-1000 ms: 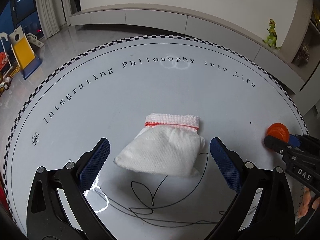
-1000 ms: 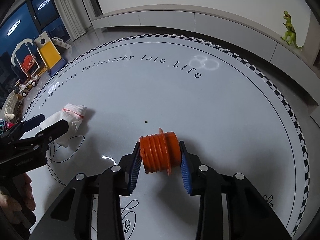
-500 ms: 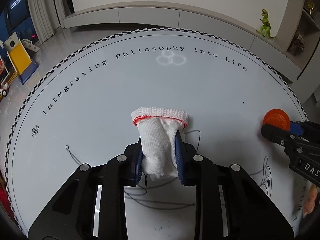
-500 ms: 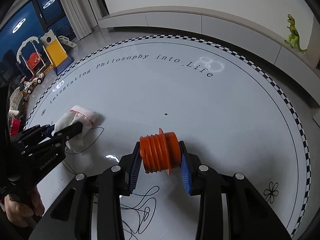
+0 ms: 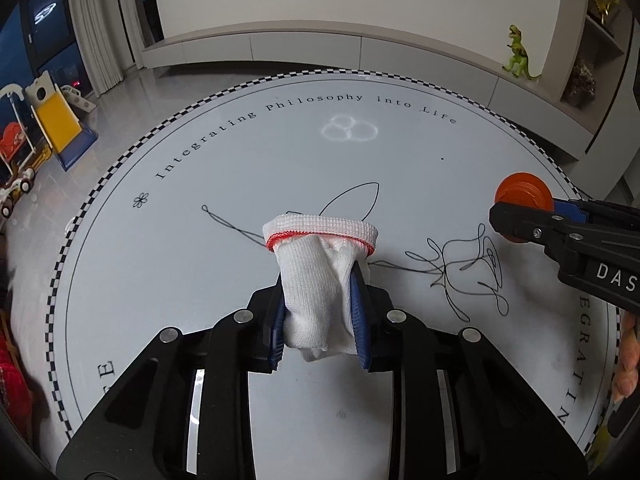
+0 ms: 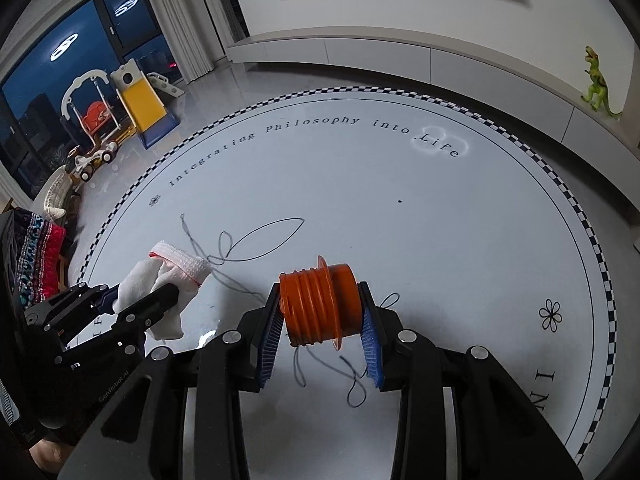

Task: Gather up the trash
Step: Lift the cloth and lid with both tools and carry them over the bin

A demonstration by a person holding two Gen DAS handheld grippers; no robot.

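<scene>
My left gripper (image 5: 320, 312) is shut on a white knitted glove (image 5: 316, 276) with a red-trimmed cuff and holds it above the round white table (image 5: 160, 264). The glove also shows in the right wrist view (image 6: 168, 276), held by the left gripper (image 6: 140, 300). My right gripper (image 6: 320, 320) is shut on an orange ribbed plastic spool (image 6: 318, 300), lifted above the table. The spool shows at the right of the left wrist view (image 5: 522, 204), in the right gripper (image 5: 520, 220). A tangled black thread (image 5: 460, 264) lies on the table under both grippers.
The table has a checkered rim and printed lettering (image 5: 304, 104). A low white cabinet (image 5: 360, 48) with a green toy dinosaur (image 5: 518, 54) runs behind it. A toy slide (image 6: 140, 104) and toys stand on the floor at the left.
My left gripper closed on the glove and lifted it off the table, uncovering the black thread. My right gripper kept hold of the spool and rose with it.
</scene>
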